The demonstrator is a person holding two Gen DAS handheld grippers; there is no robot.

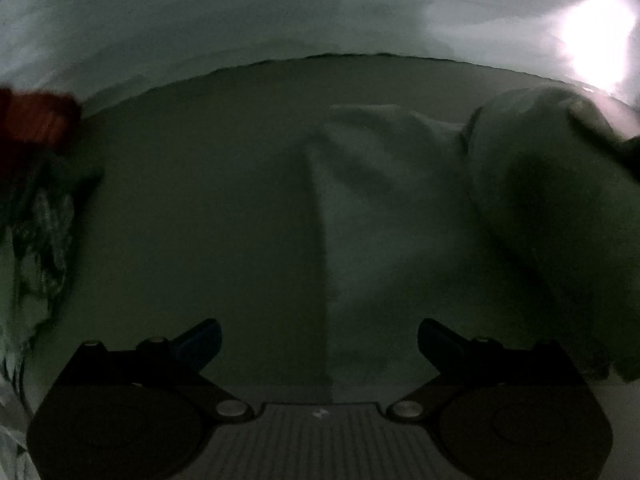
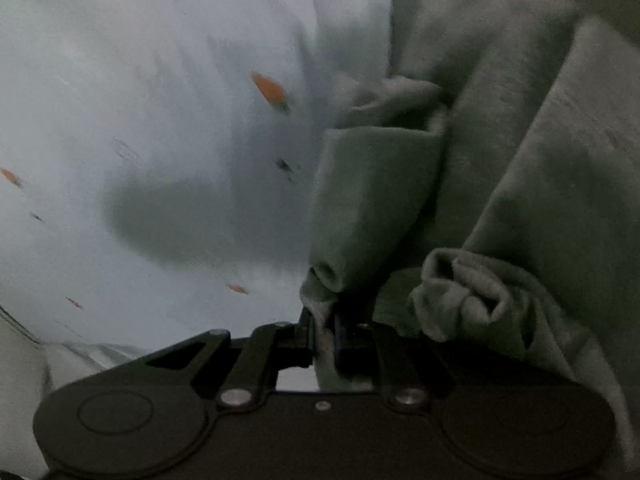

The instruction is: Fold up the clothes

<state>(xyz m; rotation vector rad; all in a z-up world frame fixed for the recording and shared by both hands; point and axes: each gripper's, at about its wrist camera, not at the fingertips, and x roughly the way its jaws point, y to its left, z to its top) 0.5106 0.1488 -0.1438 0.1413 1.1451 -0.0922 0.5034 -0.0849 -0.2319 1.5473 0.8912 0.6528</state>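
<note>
A pale green fleece garment [image 1: 224,208] lies spread flat below my left gripper [image 1: 319,338], with a folded layer [image 1: 380,208] over its right part and a raised bunch [image 1: 552,200] at the right. The left gripper stands open above the cloth, nothing between its blue-padded fingers [image 1: 202,338]. In the right wrist view my right gripper [image 2: 324,328] is shut on an edge of the same green garment [image 2: 376,188]. The cloth hangs in thick folds to the right, with a rolled cuff or hem [image 2: 468,292] beside the jaws.
The garment rests on a white sheet [image 1: 200,20] printed with small orange and dark marks [image 2: 270,90]. A red and patterned item [image 1: 36,128] lies at the left edge of the left wrist view. A bright glare [image 1: 596,48] sits at the upper right.
</note>
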